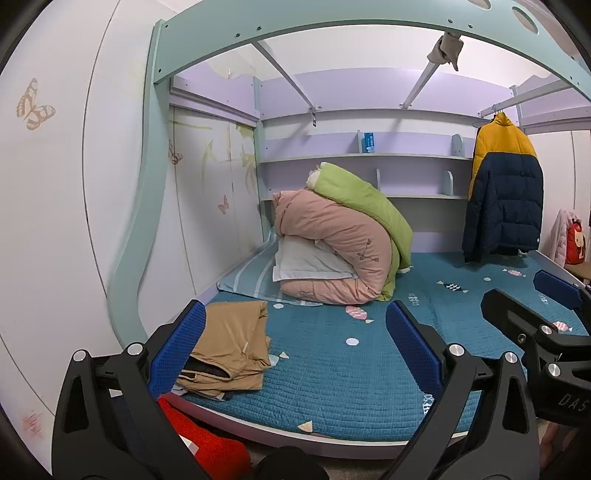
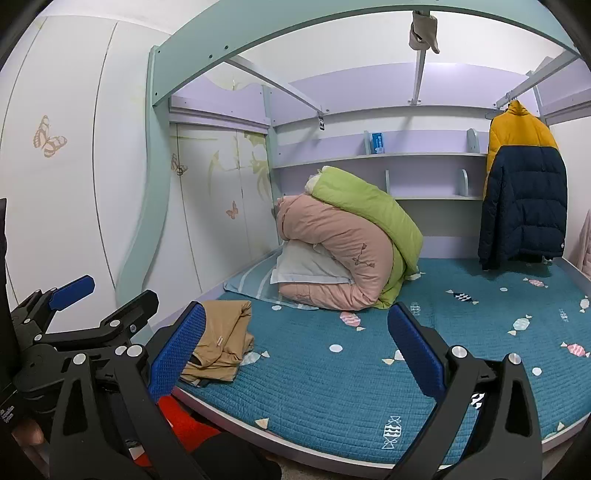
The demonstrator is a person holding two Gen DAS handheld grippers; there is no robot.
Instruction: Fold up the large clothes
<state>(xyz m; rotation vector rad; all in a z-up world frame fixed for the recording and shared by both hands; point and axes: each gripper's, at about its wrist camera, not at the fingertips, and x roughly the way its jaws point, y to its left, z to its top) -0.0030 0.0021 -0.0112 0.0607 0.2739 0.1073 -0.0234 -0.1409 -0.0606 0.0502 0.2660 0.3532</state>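
Folded tan trousers [image 1: 229, 343] lie at the front left corner of the blue quilted bed [image 1: 332, 369]; they also show in the right wrist view [image 2: 221, 339]. My left gripper [image 1: 295, 343] is open and empty, held in front of the bed edge, its left finger beside the trousers. My right gripper [image 2: 295, 343] is open and empty too, at the same height. Each gripper shows in the other's view: the right one [image 1: 546, 299] at the right, the left one [image 2: 96, 299] at the left. A yellow and navy puffer jacket [image 1: 502, 192] hangs at the back right.
Rolled pink and green duvets [image 1: 343, 243] with a pillow sit at the back of the bed. A red garment [image 1: 207, 439] lies low in front of the bed. A bunk frame [image 1: 332, 33] arches overhead. Shelves [image 1: 362, 158] line the back wall.
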